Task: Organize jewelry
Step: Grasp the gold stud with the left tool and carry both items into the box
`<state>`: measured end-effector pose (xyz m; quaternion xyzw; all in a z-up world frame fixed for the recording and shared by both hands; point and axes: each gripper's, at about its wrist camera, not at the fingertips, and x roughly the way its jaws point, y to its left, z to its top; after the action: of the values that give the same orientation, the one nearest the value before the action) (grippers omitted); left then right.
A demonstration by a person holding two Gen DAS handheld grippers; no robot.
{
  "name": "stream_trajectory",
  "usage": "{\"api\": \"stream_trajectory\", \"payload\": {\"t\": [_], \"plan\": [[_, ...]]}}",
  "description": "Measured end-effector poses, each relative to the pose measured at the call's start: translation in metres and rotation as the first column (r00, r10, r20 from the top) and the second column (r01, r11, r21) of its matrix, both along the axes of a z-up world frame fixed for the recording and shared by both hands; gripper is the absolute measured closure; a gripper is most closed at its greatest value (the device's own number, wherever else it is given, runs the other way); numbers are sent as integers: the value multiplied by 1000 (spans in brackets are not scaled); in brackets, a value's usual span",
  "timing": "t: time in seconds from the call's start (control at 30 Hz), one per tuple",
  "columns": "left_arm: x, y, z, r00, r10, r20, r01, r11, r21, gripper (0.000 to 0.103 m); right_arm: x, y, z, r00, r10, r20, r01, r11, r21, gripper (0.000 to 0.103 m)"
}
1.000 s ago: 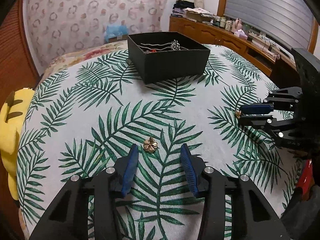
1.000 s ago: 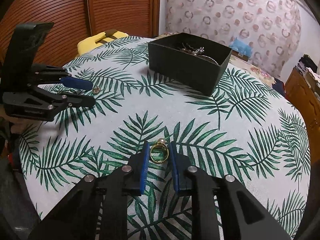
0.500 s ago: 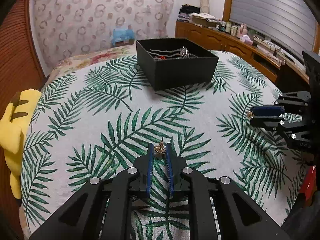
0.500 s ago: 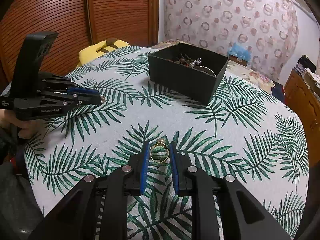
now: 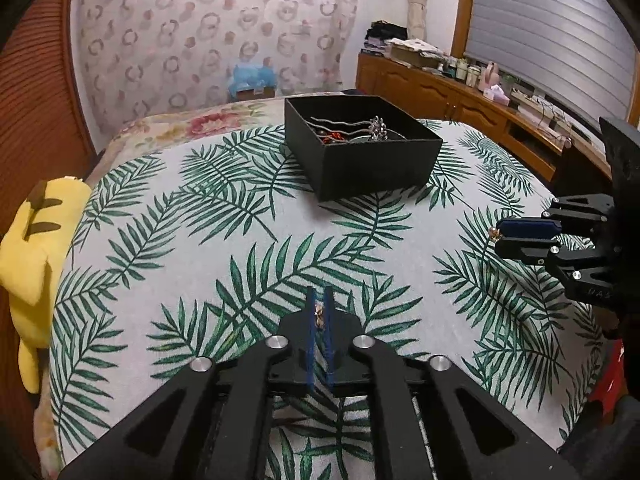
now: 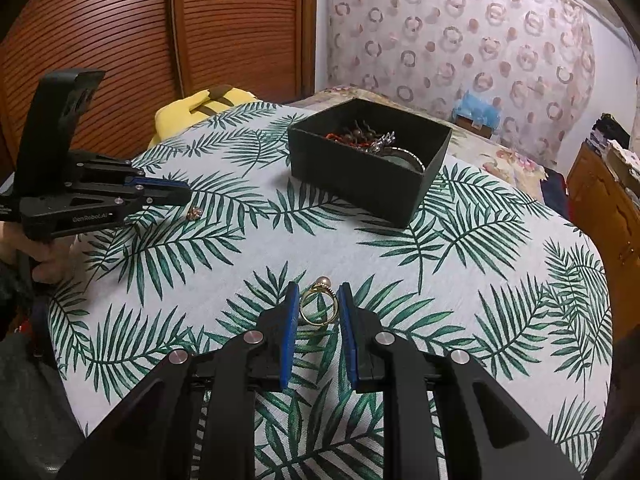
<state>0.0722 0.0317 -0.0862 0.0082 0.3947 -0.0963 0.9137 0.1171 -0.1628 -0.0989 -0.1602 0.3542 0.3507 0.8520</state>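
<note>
A small gold flower charm [image 5: 319, 316] is pinched between the blue pads of my left gripper [image 5: 319, 307], which is shut on it just above the leaf-print tablecloth [image 5: 200, 240]. From the right wrist view the left gripper [image 6: 186, 197] is at the far left with the charm [image 6: 195, 213] poking out at its tips. My right gripper [image 6: 319, 303] is shut on a gold ring with a pearl [image 6: 319, 307], held upright between its pads. A black open box [image 5: 372, 164] with hairpins and beads stands at the far side of the table, beyond both grippers. The right gripper [image 5: 497, 236] shows at the right edge.
A yellow plush toy [image 5: 36, 240] lies off the table's left edge. A wooden cabinet [image 5: 440, 96] loaded with small things runs along the right wall. Slatted wooden doors [image 6: 120, 32] stand behind the left gripper. A hand [image 6: 44, 256] grips the left tool.
My left gripper's jaws went from wide apart to closed on the flower charm that lay on the cloth. The right gripper kept its hold on the ring and stayed in place.
</note>
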Motion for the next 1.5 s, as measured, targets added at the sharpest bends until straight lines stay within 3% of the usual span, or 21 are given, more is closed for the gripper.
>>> {"api": "stream_trajectory", "payload": {"t": [0.07, 0.13, 0.3, 0.33, 0.37, 0.4, 0.63, 0.83, 1.07, 1.4, 1.5], "plan": [[-2, -1, -2, 1000, -5, -2, 5, 1000, 2, 74, -2, 1, -1, 1000, 2, -4, -2, 1000, -1, 81], [-1, -3, -5, 1000, -10, -14, 11, 1000, 14, 71, -3, 2, -2, 1000, 7, -5, -7, 1000, -2, 81], [10, -9, -16, 999, -17, -49, 20, 998, 58, 71, -4, 4, 1, 1000, 13, 1, -13, 1000, -3, 81], [10, -10, -16, 999, -18, -45, 21, 997, 68, 75, -4, 4, 1, 1000, 14, 3, -14, 1000, -4, 81], [11, -11, -16, 999, -21, -43, 24, 996, 81, 88, -3, 4, 2, 1000, 17, 4, -17, 1000, -4, 81], [11, -11, -15, 999, -25, -43, 28, 996, 79, 89, -2, 5, 3, 1000, 22, 5, -22, 1000, -6, 81], [12, -10, -5, 1000, -16, -13, 17, 999, 44, 89, 17, 16, 6, 998, 57, 22, -57, 998, -34, 81], [28, -17, 16, 999, -22, 28, 21, 1000, 21, 89, 43, 16, 26, 997, 51, 60, -51, 999, -2, 81], [62, -23, 38, 997, -15, 73, 15, 1000, 5, 89, 92, 15, 45, 997, 23, 80, -26, 998, 48, 81], [110, -28, 50, 995, -4, 99, 6, 1000, -19, 89, 146, 26, 45, 997, -2, 73, -4, 997, 73, 81], [121, -29, 51, 995, -5, 97, 7, 1000, -21, 89, 156, 25, 43, 998, -14, 55, 9, 995, 95, 72]]}}
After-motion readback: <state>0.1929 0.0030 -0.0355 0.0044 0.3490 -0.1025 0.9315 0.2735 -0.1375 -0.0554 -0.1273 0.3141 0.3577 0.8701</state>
